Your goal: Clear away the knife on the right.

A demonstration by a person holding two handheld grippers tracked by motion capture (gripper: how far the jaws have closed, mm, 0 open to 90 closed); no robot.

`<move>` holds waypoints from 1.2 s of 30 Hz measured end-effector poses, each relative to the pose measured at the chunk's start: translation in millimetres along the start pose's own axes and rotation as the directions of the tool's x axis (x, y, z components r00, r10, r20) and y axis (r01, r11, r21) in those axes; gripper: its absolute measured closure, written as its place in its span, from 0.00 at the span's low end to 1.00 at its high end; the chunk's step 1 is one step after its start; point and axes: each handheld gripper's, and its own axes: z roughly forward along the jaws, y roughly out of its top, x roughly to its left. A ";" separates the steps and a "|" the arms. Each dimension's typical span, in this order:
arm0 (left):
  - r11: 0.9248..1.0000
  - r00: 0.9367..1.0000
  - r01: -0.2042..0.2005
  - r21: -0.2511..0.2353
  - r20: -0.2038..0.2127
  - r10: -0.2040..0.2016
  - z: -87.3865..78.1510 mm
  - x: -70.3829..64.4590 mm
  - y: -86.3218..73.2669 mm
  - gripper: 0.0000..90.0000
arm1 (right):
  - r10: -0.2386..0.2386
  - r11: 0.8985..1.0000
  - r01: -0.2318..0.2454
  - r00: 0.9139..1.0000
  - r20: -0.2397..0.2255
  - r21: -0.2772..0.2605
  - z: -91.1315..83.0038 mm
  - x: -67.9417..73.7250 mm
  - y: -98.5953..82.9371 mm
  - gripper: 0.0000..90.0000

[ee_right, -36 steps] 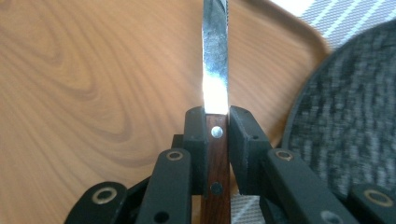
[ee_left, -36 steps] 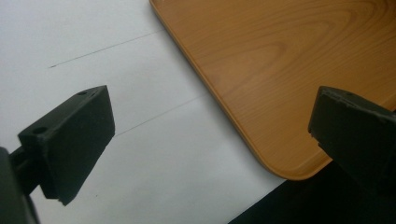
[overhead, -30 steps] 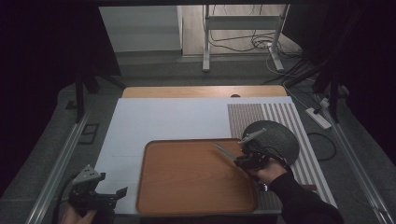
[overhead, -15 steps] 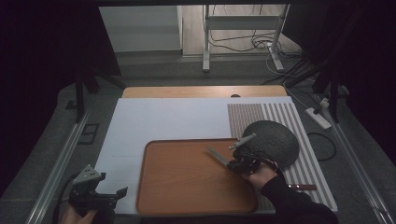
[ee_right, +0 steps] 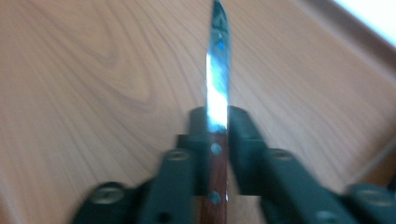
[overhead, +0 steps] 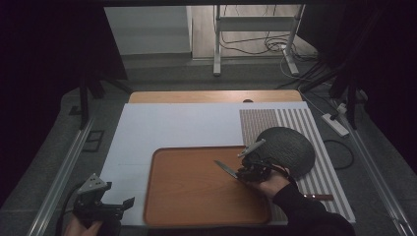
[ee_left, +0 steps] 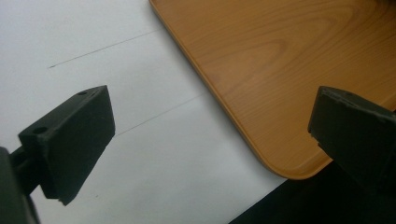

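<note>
While the right gripper (ee_right: 217, 126) clamped a wooden-handled knife (ee_right: 217, 93) between its fingers, blade projecting beyond their tips over the wooden tray (overhead: 196, 196), the left gripper (ee_left: 210, 135) stood unclenched, tray corner between its fingers.

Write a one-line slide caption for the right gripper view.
Right claw shut on a wooden-handled knife, blade pointing out over the wooden tray.
</note>
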 end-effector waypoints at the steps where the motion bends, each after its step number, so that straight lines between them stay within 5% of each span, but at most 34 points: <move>1: 1.000 1.000 0.000 0.000 0.000 0.000 0.0 -0.1 0.0 0.01 | -0.021 1.000 0.021 1.000 -0.006 0.000 0.0 2.8 3.1 0.98; 9: 1.000 1.000 -0.001 0.001 0.000 0.001 0.0 0.0 -0.1 0.01 | -0.124 0.988 0.127 0.991 -0.038 0.082 29.7 16.3 14.7 0.99; 21: 1.000 1.000 -0.011 0.003 -0.001 0.011 0.1 -0.8 0.1 0.01 | -0.008 0.997 0.007 1.000 0.012 0.077 17.1 -14.0 -3.2 0.99; 36: 1.000 1.000 -0.012 0.004 0.000 0.012 0.4 -1.0 0.4 0.01 | 0.107 0.990 -0.108 0.994 0.026 0.088 -0.1 -39.1 -25.9 0.99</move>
